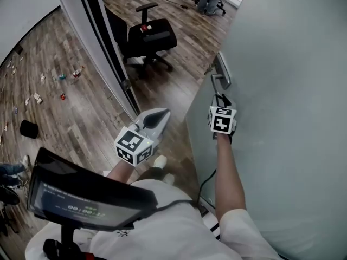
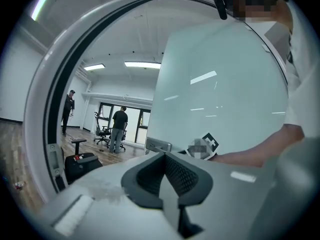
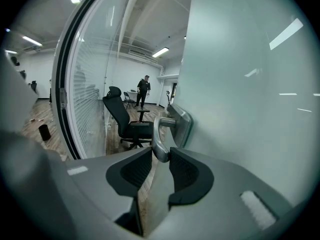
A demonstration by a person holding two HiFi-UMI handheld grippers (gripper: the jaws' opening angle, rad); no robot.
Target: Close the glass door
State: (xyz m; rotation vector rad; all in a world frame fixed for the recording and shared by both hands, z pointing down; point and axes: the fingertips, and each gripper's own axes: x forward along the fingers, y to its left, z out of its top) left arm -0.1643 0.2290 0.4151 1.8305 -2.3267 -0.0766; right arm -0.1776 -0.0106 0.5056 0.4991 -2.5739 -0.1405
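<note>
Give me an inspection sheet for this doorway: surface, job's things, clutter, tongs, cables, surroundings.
Surface: brown wood-plank floor.
Job's things: frosted glass door open, gap to dark door frame; silver metal lever handle on it.
Clutter: small litter scraps, black round object on floor.
Tongs: right tongs shut on the handle; left tongs shut, empty.
Cables: thin black cable at person's waist.
Surroundings: black office chair; people standing far off.
</note>
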